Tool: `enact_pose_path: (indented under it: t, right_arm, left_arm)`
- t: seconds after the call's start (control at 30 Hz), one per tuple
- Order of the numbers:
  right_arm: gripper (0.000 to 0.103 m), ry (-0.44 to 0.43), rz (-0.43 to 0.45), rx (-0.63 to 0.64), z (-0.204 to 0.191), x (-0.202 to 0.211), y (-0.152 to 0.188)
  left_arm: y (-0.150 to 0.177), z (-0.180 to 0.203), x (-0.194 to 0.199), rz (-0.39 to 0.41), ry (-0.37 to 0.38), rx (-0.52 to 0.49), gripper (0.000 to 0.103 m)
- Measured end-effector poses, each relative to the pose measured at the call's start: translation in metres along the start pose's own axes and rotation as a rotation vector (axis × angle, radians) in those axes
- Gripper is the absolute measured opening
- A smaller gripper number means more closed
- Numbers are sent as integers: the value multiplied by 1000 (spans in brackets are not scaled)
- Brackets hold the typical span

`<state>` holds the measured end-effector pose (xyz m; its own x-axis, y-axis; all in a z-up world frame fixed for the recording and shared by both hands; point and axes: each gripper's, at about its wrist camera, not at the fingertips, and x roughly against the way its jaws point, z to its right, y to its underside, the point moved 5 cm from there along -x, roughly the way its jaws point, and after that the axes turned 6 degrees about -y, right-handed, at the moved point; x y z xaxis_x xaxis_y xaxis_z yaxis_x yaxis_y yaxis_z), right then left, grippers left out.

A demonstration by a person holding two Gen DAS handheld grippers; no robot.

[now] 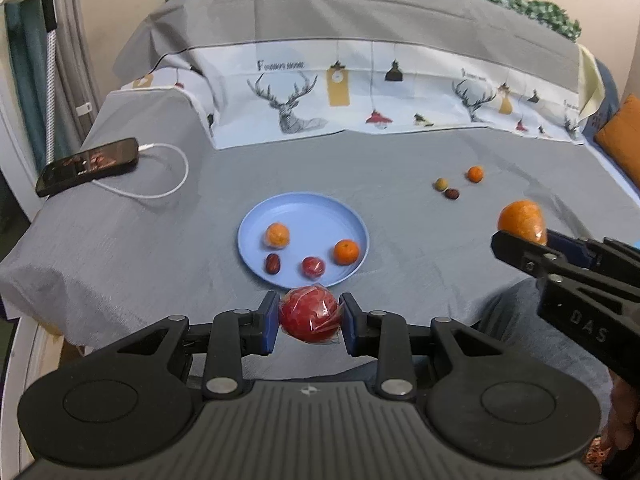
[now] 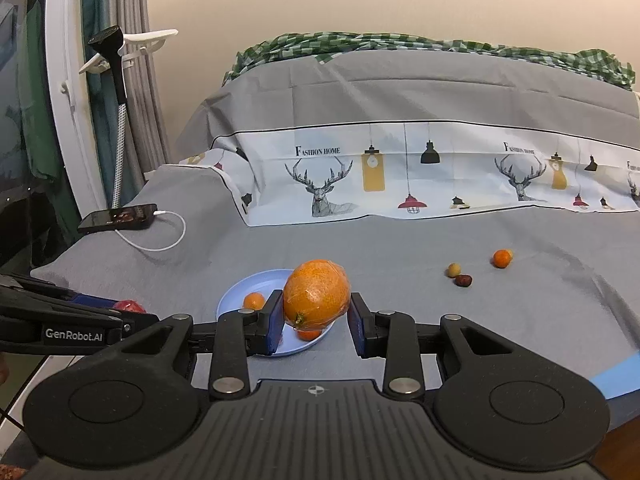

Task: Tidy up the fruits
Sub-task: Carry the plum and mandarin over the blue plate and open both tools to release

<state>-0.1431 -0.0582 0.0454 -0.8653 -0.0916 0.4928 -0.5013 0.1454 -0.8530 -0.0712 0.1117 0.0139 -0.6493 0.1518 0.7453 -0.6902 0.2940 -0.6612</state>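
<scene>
My left gripper (image 1: 309, 316) is shut on a plastic-wrapped red apple (image 1: 309, 314), held just in front of the blue plate (image 1: 256, 216). The plate holds two small oranges (image 1: 277, 235) (image 1: 346, 252), a small wrapped red fruit (image 1: 313, 266) and a dark red date (image 1: 273, 263). My right gripper (image 2: 316, 312) is shut on a large wrapped orange (image 2: 317, 294), held above the plate's (image 2: 236, 292) near right side; it shows at the right in the left wrist view (image 1: 522, 220). A small orange (image 1: 475, 174), a tan fruit (image 1: 441, 184) and a dark date (image 1: 452, 193) lie loose on the grey cloth at the far right.
A phone (image 1: 86, 166) with a white cable (image 1: 168, 184) lies at the far left of the grey bed cover. A raised deer-print fold (image 1: 360, 96) runs along the back. An orange cushion (image 1: 620, 136) is at the right edge.
</scene>
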Motion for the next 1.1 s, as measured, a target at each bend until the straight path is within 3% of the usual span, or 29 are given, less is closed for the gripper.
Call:
enact_pose_path:
  t: [0.87, 1.1]
  right_arm:
    - [35, -3, -105, 4, 1, -36, 10]
    - [35, 6, -132, 21, -1, -53, 11]
  left_arm:
    - [-2, -7, -34, -76, -4, 12, 35]
    - [-18, -19, -48, -74, -7, 45, 35]
